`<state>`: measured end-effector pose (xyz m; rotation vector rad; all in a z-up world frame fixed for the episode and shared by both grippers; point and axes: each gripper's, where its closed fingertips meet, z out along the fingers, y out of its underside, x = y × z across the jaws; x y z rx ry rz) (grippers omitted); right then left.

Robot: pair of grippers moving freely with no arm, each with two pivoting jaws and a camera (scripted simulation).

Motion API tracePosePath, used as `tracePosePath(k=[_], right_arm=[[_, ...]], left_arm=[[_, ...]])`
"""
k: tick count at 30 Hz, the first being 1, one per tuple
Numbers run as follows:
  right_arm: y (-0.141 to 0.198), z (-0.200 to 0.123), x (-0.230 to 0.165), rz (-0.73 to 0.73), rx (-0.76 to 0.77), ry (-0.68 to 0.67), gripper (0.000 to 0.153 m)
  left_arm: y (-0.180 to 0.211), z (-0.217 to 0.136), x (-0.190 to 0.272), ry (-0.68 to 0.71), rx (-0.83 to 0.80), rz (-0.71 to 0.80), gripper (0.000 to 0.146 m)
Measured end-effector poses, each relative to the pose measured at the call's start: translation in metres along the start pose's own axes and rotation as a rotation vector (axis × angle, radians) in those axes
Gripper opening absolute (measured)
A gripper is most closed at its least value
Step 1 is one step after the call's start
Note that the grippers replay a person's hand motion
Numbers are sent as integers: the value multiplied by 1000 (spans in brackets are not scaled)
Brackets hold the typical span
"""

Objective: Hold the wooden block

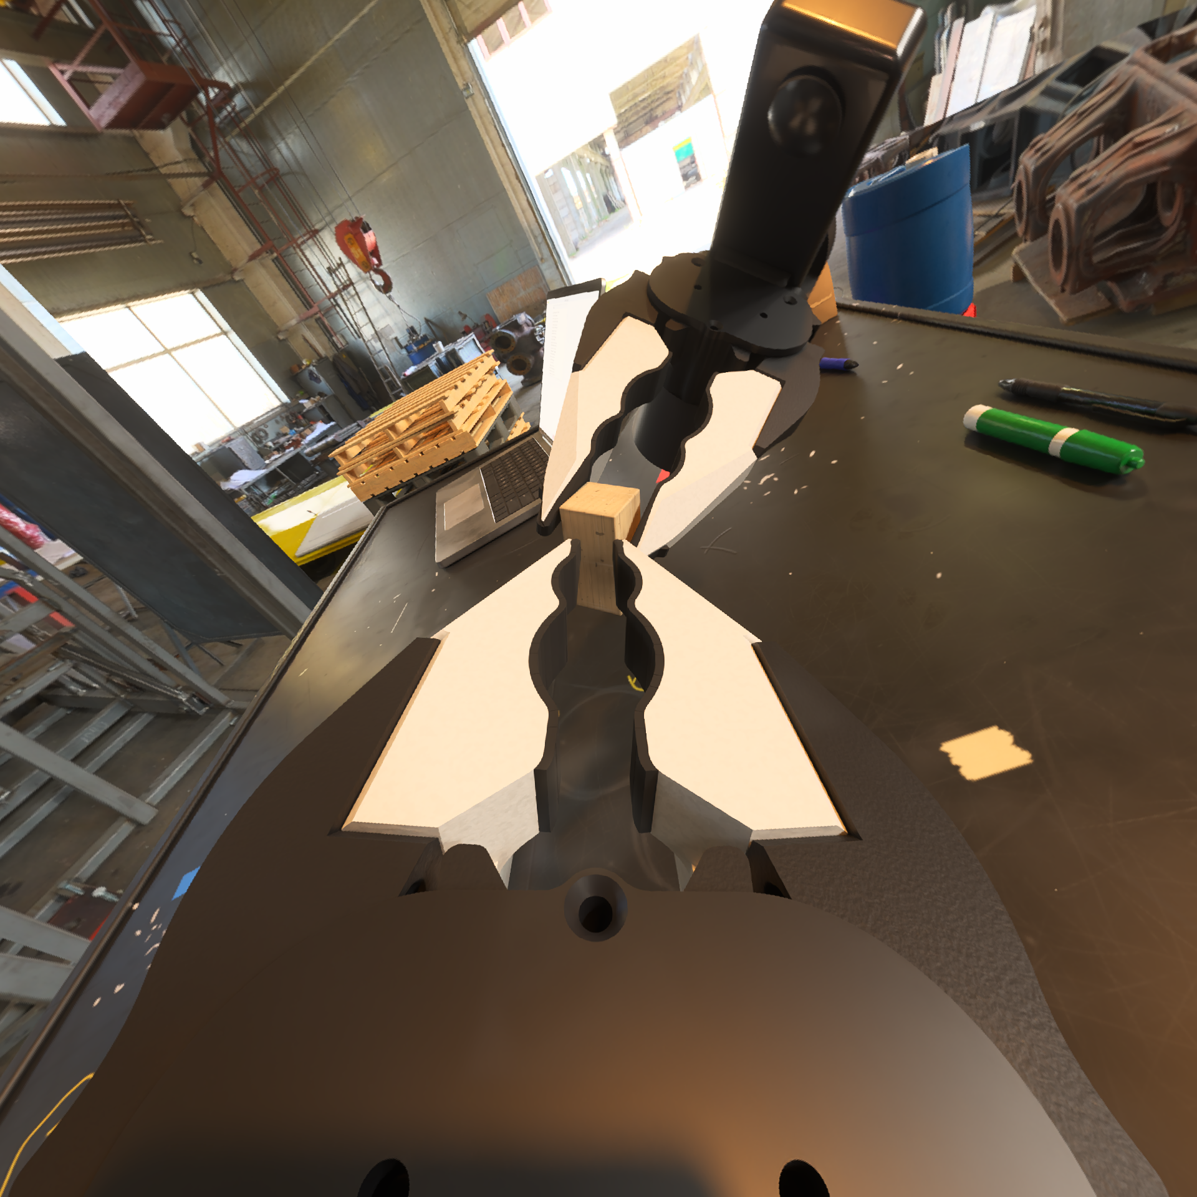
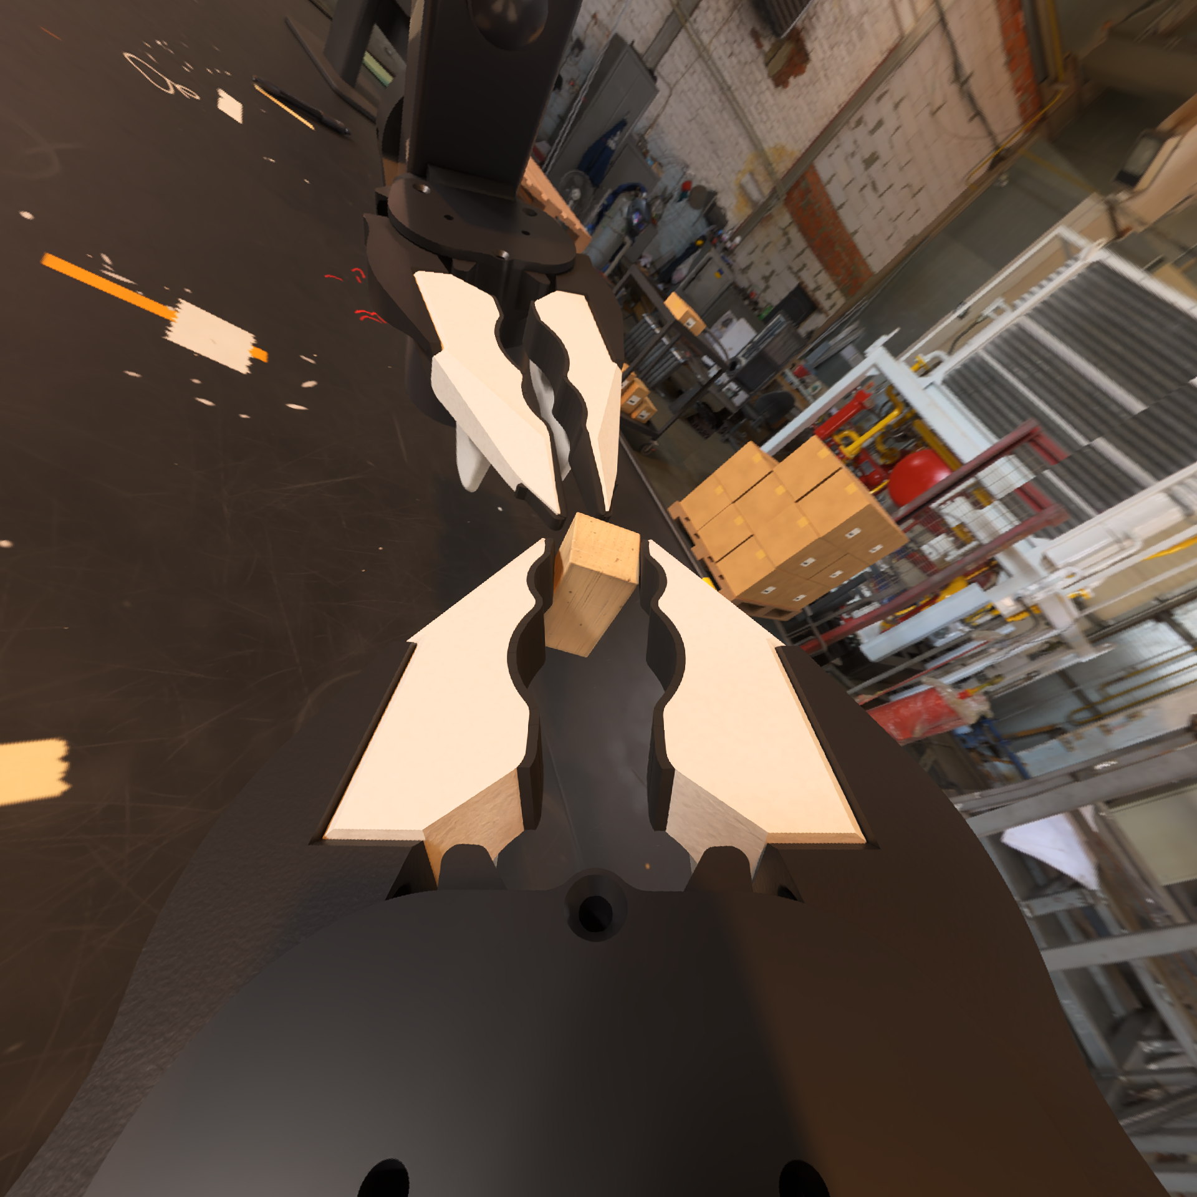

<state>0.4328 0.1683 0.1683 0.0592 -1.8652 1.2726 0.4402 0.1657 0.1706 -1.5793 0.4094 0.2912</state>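
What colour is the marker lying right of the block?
Green with a white band, marker, clearest in the left wrist view.

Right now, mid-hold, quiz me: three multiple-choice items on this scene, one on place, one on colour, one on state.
1. Where is the wooden block?
A. on the laptop
B. between both tongs' tips
C. beside the blue barrel

2. What colour is the thick marker on the table?
A. green
B. yellow
C. pink

3. What state are the left tongs in?
A. wide open, empty
B. shut on the block
C. out of view

Key: B, the left tongs and right tongs meet it from opposite ends; A, green body with a white band; B, tips pinch its sides.
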Motion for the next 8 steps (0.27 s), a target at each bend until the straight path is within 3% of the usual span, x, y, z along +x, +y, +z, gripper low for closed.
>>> tracePosePath(k=[8], right_arm=[[-4,-2,4,-82,1,66,26]], left_arm=[[-4,4,-2,-45,7,-2,14]])
